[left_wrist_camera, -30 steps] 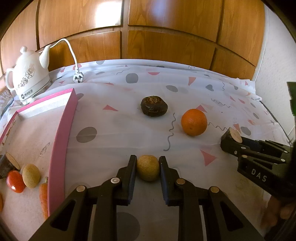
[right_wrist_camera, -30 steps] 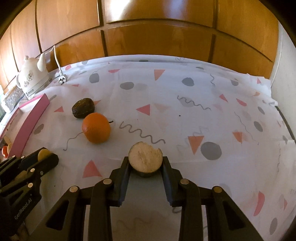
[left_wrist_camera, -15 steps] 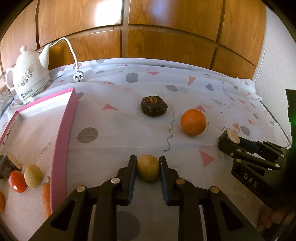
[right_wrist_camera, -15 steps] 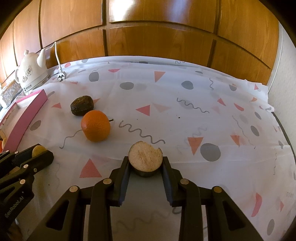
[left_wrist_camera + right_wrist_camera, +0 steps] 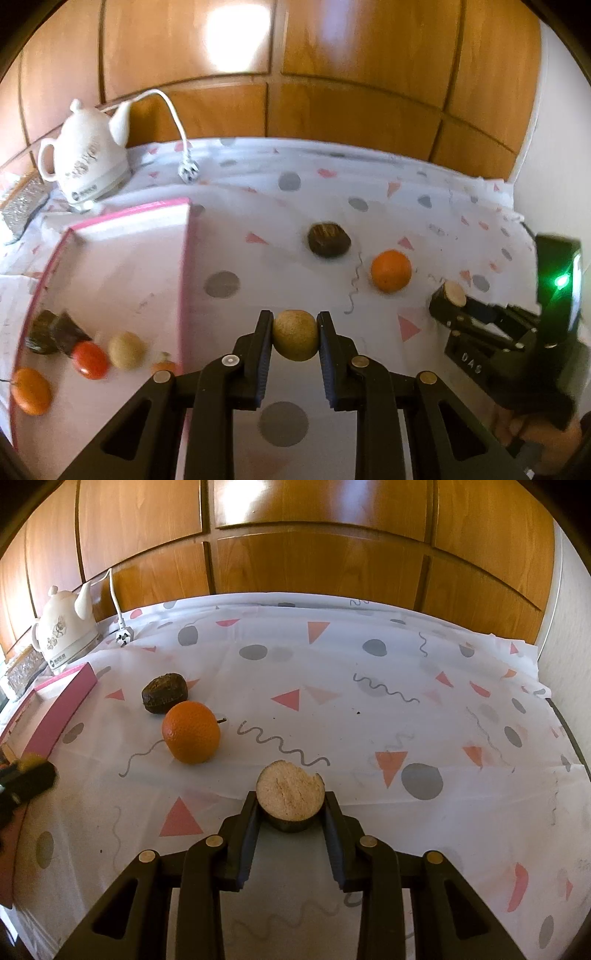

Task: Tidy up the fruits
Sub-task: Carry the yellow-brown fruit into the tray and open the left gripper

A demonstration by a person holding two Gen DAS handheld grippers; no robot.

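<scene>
Left tongs (image 5: 295,334): clenched on a round tan fruit (image 5: 295,335), held between the pads above the patterned cloth (image 5: 280,266). Right tongs (image 5: 291,805): clamped on a cut half fruit (image 5: 290,793), pale flat face up, dark rind below.

Seen only from the left wrist: inside of the pink-rimmed tray (image 5: 186,280), off to the left of the left tongs, holding one red fruit (image 5: 89,360), one tan round fruit (image 5: 126,350), two orange fruits, the larger (image 5: 31,390) at the near left corner and a smaller one (image 5: 164,366) against the right rim, and dark pieces (image 5: 55,332) too blurred to count. Also there: right tongs to the right, green light on the housing.

Seen only from the right wrist: wide stretch of bare cloth ahead and to the right of the right tongs; left tongs just a dark blur at the far left edge.

In both views, ahead of the tongs: one orange (image 5: 191,732), one dark brown fruit (image 5: 165,693) just beyond it, one white kettle (image 5: 66,635) with one loose plug (image 5: 123,637).
</scene>
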